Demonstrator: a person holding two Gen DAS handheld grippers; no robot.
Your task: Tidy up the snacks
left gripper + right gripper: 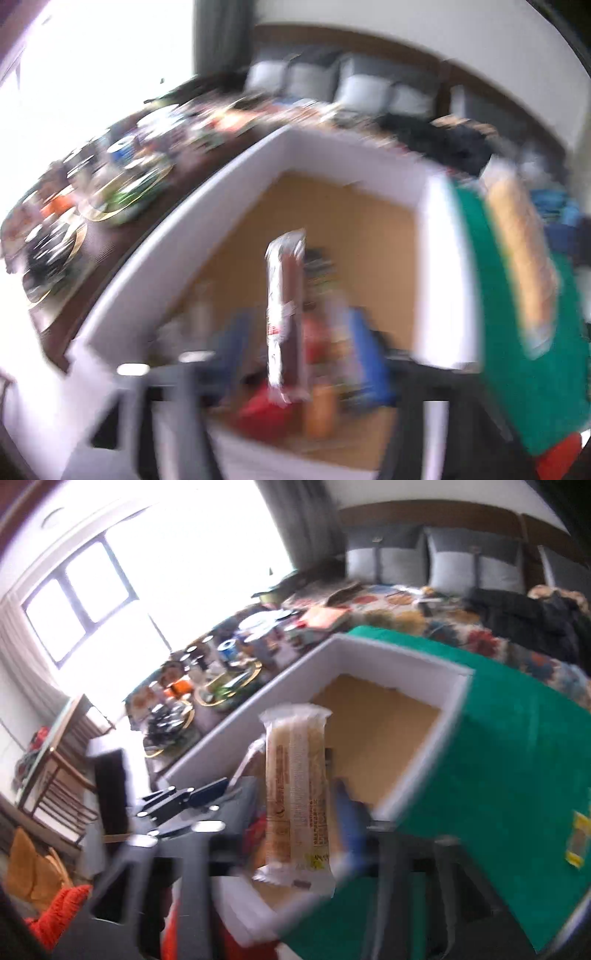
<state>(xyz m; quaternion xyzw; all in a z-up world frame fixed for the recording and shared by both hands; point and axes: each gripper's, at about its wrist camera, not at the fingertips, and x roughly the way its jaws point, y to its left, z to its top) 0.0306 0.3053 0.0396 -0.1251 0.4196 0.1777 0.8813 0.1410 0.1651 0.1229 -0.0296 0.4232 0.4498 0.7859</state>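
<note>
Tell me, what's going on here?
A person with tongs in each hand is sorting snacks into a white box on a green cloth. A brown bar stands between the left tongs, a pale bar between the right tongs. Blur hides whether either is gripped.

Ahead of and below the left tool, the open top of a white-walled box is seen; its far brown floor lies bare, while the near part is crowded with blurred packets. A brown wrapped bar stands between the fingers, blocking the middle. To the left, the table is cluttered with dishes. Before the right tool, a pale wrapped bar fills the gap; green cloth lies clear to the right.
</note>
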